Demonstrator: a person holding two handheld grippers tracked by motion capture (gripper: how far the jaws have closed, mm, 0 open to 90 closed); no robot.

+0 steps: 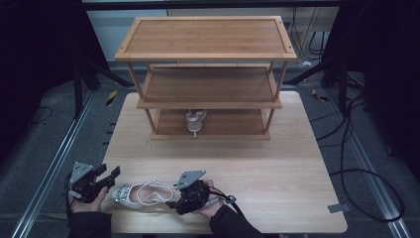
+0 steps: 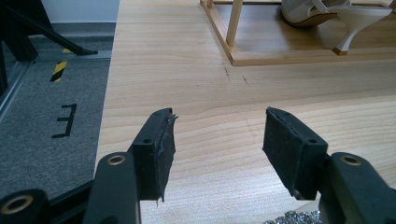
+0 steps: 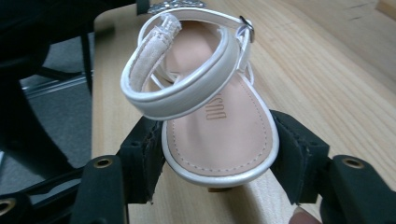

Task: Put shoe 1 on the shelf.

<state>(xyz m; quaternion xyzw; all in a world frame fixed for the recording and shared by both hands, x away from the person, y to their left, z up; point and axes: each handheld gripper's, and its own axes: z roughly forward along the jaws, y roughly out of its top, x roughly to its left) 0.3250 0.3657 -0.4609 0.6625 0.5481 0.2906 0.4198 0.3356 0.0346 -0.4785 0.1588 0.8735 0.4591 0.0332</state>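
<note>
Right gripper (image 3: 219, 163): jaws clamp heel of white strappy high-heeled sandal (image 1: 141, 193), lower left.
Left gripper (image 2: 217, 149): wide, empty.
Done: matching sandal (image 1: 195, 120) on wooden three-tier rack's (image 1: 208, 55) bottom shelf.
Left: shelve this one.

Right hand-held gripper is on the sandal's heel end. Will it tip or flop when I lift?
The sandal probably lifts light. Gripped at the heel end by the right hand-held gripper, the jewelled toe may droop. Its loose ankle strap looks floppy.
</note>
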